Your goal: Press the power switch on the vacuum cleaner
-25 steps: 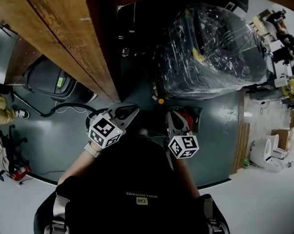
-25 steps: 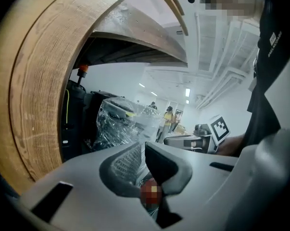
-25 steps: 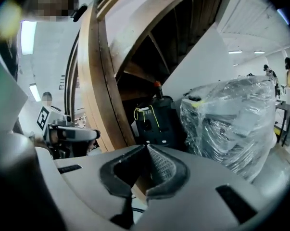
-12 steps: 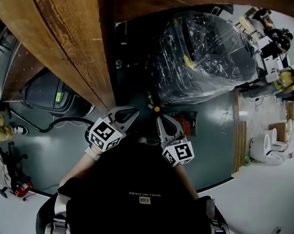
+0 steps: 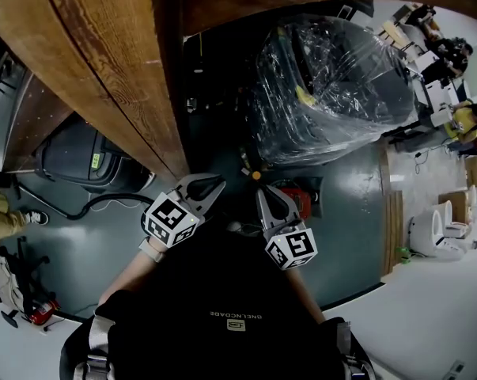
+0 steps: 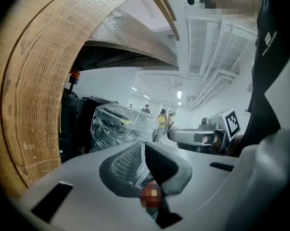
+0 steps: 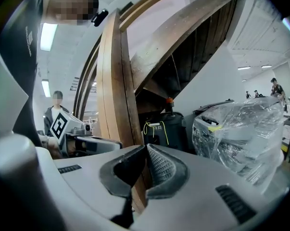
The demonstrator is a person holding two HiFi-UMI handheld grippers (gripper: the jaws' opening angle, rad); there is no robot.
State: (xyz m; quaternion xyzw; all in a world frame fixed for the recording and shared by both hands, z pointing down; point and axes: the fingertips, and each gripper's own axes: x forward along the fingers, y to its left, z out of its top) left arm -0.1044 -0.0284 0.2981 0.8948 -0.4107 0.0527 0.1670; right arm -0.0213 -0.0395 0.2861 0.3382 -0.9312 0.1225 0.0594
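Both tongs are held low in front of the person with tips forward. The left tongs (image 5: 204, 186) are pinched fully closed, pads meeting with nothing between them, and the right tongs (image 5: 266, 195) are likewise closed and empty. Closed tips make a blunt poker, which suits a switch press better than an open grip, so that's likely why they're carried this way. Straight ahead of the right tongs, just past the wooden stair beam (image 7: 113, 90), stands a black upright unit (image 7: 164, 129) with looped yellow cord, a white label and an orange cap (image 7: 170, 100) on a stem – my read is that it's the vacuum cleaner. It sits left of the left tongs' line of aim, well apart from both tips, no contact. The power switch can't be made out in any view. A grey hosed machine (image 5: 72, 153) far off to the left of the left tongs could also be a vacuum – can't settle it. A plastic-wrapped bulk (image 5: 333, 85) sits ahead-right of the right tongs.
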